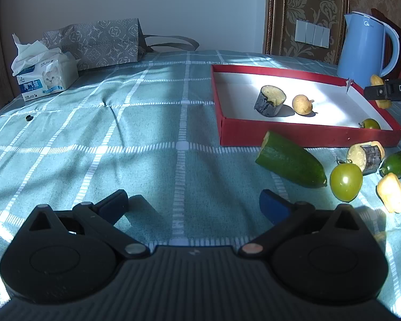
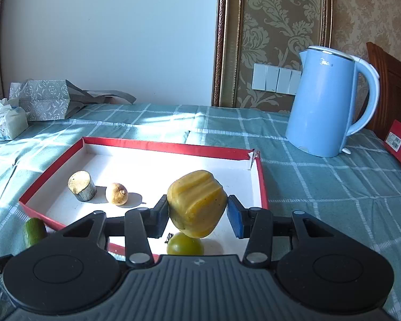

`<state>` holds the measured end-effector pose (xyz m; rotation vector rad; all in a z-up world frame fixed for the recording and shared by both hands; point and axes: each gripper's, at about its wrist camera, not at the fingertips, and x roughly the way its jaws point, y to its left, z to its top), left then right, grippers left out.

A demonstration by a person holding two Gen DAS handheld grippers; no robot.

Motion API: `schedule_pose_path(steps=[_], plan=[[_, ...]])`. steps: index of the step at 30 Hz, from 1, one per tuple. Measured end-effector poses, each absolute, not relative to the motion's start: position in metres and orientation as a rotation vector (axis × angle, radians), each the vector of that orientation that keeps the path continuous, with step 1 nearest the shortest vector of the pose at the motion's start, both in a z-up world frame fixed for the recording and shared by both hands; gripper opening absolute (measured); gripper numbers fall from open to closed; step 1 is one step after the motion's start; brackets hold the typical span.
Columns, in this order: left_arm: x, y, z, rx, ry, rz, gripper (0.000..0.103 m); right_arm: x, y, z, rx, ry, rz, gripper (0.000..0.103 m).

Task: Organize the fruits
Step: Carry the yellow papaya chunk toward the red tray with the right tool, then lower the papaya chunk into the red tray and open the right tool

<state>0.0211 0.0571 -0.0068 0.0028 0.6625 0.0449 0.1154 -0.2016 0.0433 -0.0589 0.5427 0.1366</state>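
Sunlit teal checked tablecloth (image 1: 152, 139) sets the scene, with a blue kettle (image 2: 326, 101) and a tissue pack (image 1: 44, 76) at the back, as your right gripper (image 2: 197, 214) carries a yellow fruit chunk (image 2: 196, 203) above the red tray (image 2: 157, 145). Its blue pads (image 2: 234, 220) look pressed against both sides of the chunk, though the right-hand contact is hard to confirm, and the piece hangs over the tray's near right part, directly above a green tomato (image 2: 184, 244) already lying inside. Also in the tray are a dark-skinned cut piece (image 2: 81, 186) and a small tan round fruit (image 2: 116, 193), side by side toward the left. To finish this placement well, you should shift the chunk sideways or farther in, toward bare white floor between the tan fruit and the tomato, then lower it until it nearly rests before spreading the fingers; releasing it here would likely drop it onto the tomato and send 1 of them rolling. Your left gripper (image 1: 193, 204) hovers low over the cloth with its fingers wide apart and nothing between them. Outside the tray wait a cucumber half (image 1: 291, 160), a second green tomato (image 1: 346, 178), another dark-skinned piece (image 1: 366, 156), a small green fruit (image 1: 397, 163) and a yellow chunk (image 1: 391, 192), so the job appears less than half done.
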Motion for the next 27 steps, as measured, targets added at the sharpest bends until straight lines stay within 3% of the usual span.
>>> schedule_pose_path(steps=[6, 14, 17, 19, 27], plan=[[0.021, 0.057, -0.007, 0.003, 0.662, 0.045, 0.103, 0.179, -0.180, 0.015, -0.065, 0.670, 0.137, 0.045], [0.021, 0.057, -0.007, 0.003, 0.662, 0.045, 0.103, 0.203, -0.175, 0.009, -0.085, 0.711, 0.100, 0.045], [0.021, 0.057, -0.007, 0.003, 0.662, 0.045, 0.103, 0.204, -0.176, 0.009, -0.088, 0.725, 0.110, 0.057], [0.021, 0.057, -0.007, 0.003, 0.662, 0.045, 0.103, 0.196, -0.178, 0.013, -0.087, 0.700, 0.107, 0.064], [0.021, 0.057, -0.007, 0.003, 0.662, 0.045, 0.103, 0.095, -0.224, 0.036, 0.051, 0.423, 0.140, 0.067]])
